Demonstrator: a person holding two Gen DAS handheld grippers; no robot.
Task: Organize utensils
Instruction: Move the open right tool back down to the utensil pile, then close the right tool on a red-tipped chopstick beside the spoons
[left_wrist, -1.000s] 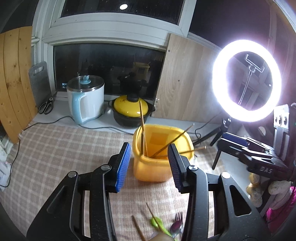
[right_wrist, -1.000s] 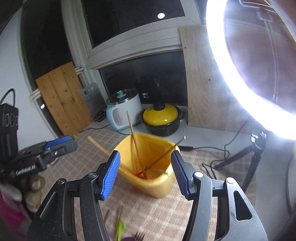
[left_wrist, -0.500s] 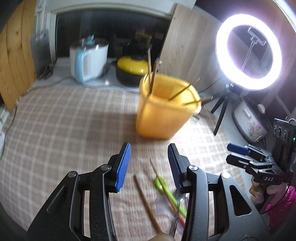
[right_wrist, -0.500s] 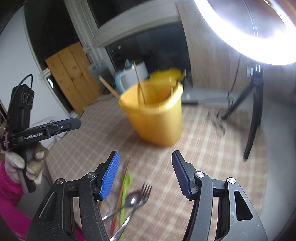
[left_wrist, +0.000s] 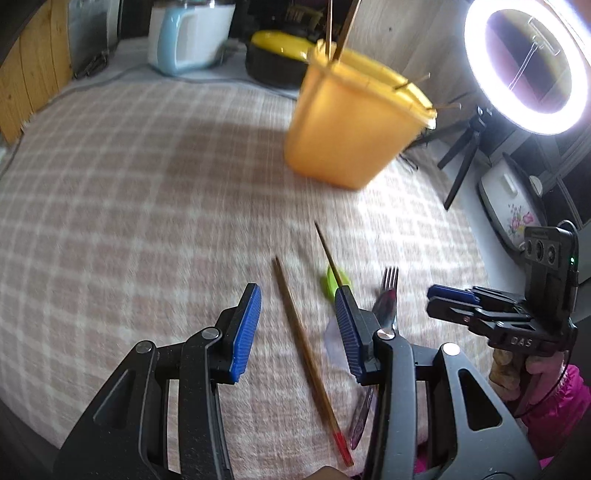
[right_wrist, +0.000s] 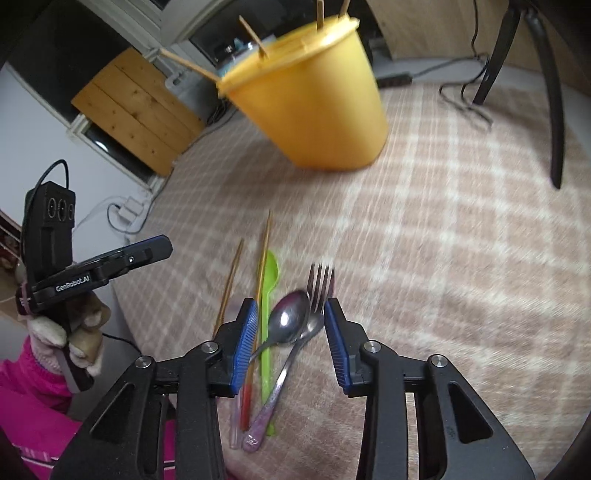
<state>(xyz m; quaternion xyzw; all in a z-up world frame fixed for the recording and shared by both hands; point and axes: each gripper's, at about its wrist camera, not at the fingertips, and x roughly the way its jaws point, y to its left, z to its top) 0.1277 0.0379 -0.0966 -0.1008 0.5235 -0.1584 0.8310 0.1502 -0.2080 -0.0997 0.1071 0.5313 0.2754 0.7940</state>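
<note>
A yellow tub (left_wrist: 351, 125) (right_wrist: 310, 99) with several chopsticks in it stands on the checked cloth (left_wrist: 147, 184). Loose utensils lie near the cloth's front edge. My left gripper (left_wrist: 295, 325) is open and low over a brown chopstick (left_wrist: 303, 343), which lies between its pads untouched. A green spoon (left_wrist: 334, 280) and a fork (left_wrist: 388, 291) lie just right of it. My right gripper (right_wrist: 290, 332) has its jaws closing; a metal spoon (right_wrist: 290, 321) and the fork (right_wrist: 319, 291) lie between the pads. The green spoon (right_wrist: 267, 295) and two chopsticks (right_wrist: 231, 284) sit at its left pad.
A lit ring light (left_wrist: 524, 66) on a tripod (right_wrist: 554, 110) stands right of the tub, with a cable (right_wrist: 465, 103) on the cloth. A kettle (left_wrist: 192, 33), a yellow-lidded pot (left_wrist: 280, 48) and a rice cooker (left_wrist: 509, 206) line the far edges.
Both grippers have come down and tilted toward the cloth, so the loose utensils now fill the lower frames. The right gripper's jaws have narrowed around the spoon and fork.
</note>
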